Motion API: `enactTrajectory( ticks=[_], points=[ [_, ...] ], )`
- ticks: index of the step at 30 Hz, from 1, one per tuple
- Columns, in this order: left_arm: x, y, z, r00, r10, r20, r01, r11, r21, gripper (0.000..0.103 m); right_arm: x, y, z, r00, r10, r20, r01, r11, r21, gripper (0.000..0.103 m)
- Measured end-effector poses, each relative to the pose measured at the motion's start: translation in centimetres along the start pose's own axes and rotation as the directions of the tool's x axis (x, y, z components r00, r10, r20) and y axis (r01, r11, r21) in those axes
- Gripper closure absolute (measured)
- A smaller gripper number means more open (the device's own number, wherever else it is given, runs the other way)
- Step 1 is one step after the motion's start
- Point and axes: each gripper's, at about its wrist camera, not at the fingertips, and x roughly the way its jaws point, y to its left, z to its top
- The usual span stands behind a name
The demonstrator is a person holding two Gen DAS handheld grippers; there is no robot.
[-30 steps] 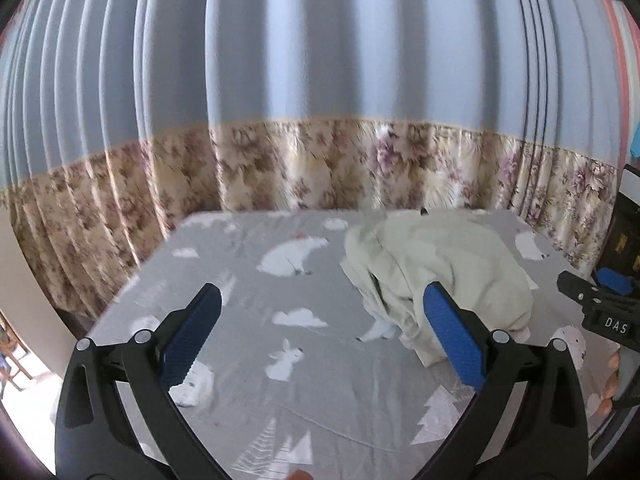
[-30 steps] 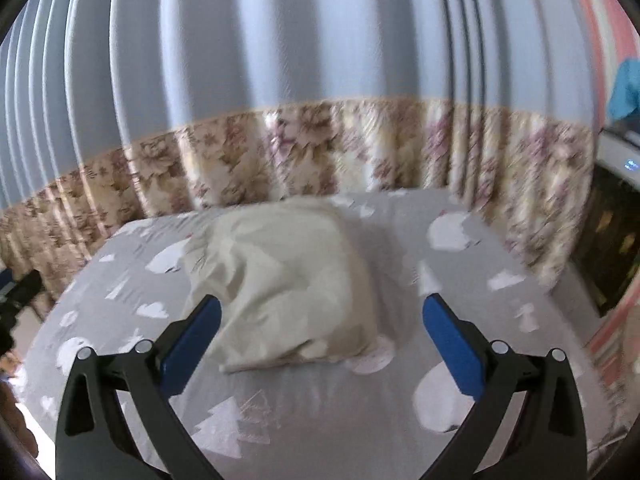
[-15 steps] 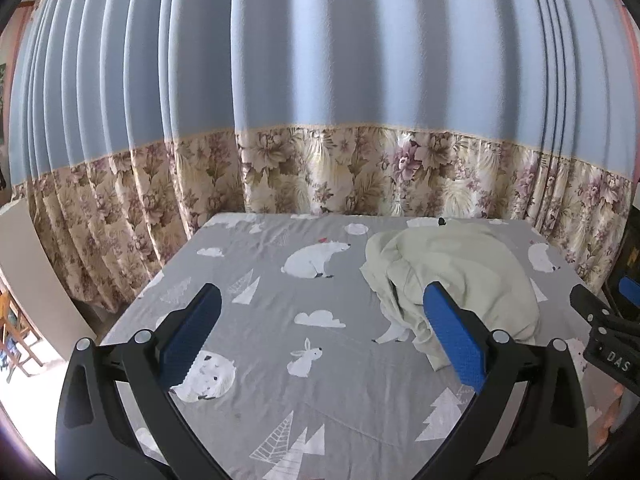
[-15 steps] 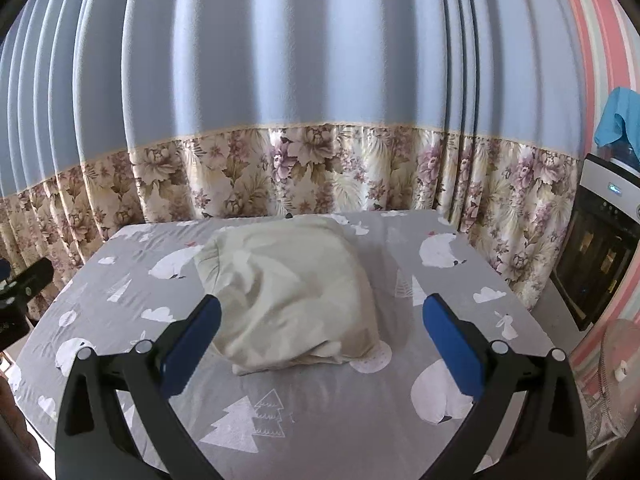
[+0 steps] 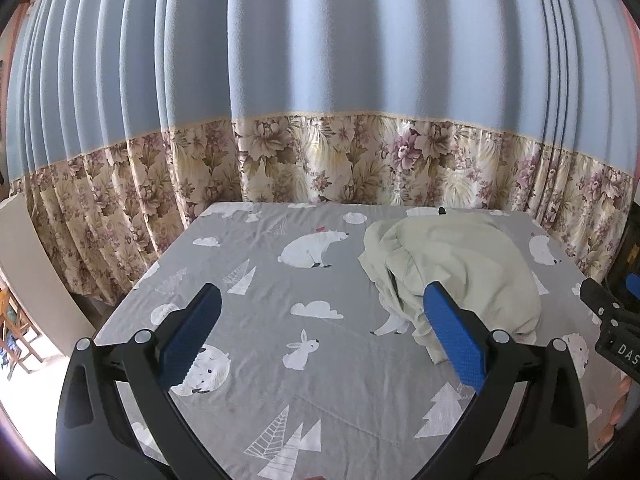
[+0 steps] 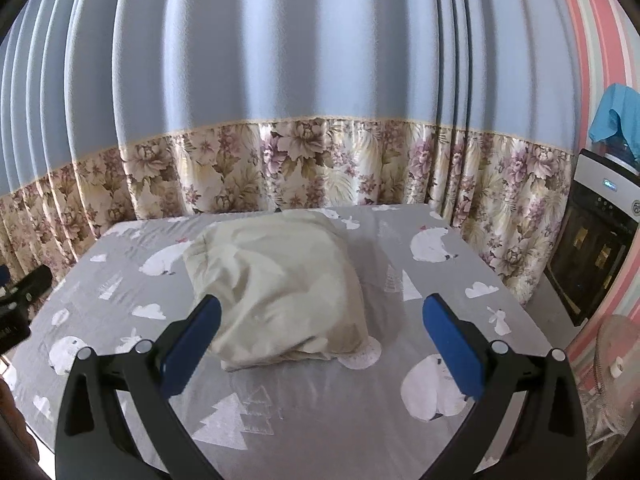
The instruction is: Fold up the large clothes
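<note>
A pale cream garment lies bunched in a heap on the right half of the table with the grey animal-print cloth. In the right wrist view the garment lies straight ahead in the middle. My left gripper is open and empty, held above the table's near side, left of the heap. My right gripper is open and empty, held above the near edge of the heap. Neither touches the garment.
Blue curtains with a floral border hang close behind and beside the table. An oven stands to the right, with a fan on the floor near it. The right gripper's body shows at the left view's right edge.
Both views have pulled back and steadied; the table and garment look a little farther off. The garment has not moved and both grippers stay open.
</note>
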Motion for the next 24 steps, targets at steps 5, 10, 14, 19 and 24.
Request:
enactTrajectory(
  ticks=[5,10,14,19,24],
  points=[
    [0.2,-0.3,-0.2,1.0,0.003,-0.004,-0.003,1.0,0.008,0.003,0.7,-1.0,-0.5,1.0,-0.006,-0.026,0.006,1.0,0.019,0.002],
    [0.5,-0.6,-0.5,1.0,0.0,-0.011,0.001,1.0,0.021,0.003,0.8,-1.1,-0.6,1.0,-0.01,-0.022,0.01,1.0,0.012,0.002],
    [0.4,-0.4,-0.5,1.0,0.0,-0.006,0.001,1.0,0.024,0.003,1.0,-0.8,-0.5,1.0,-0.005,-0.017,0.006,1.0,0.004,0.002],
    [0.5,-0.7,-0.4,1.0,0.0,-0.014,0.0,0.999,0.04,0.003,1.3,-0.3,-0.7,1.0,0.002,-0.026,-0.003,1.0,-0.012,0.002],
    [0.8,-0.7,-0.4,0.999,-0.03,-0.037,0.032,0.999,0.035,0.003,1.4,0.2,-0.7,1.0,-0.002,-0.025,0.002,1.0,-0.027,0.002]
  ],
)
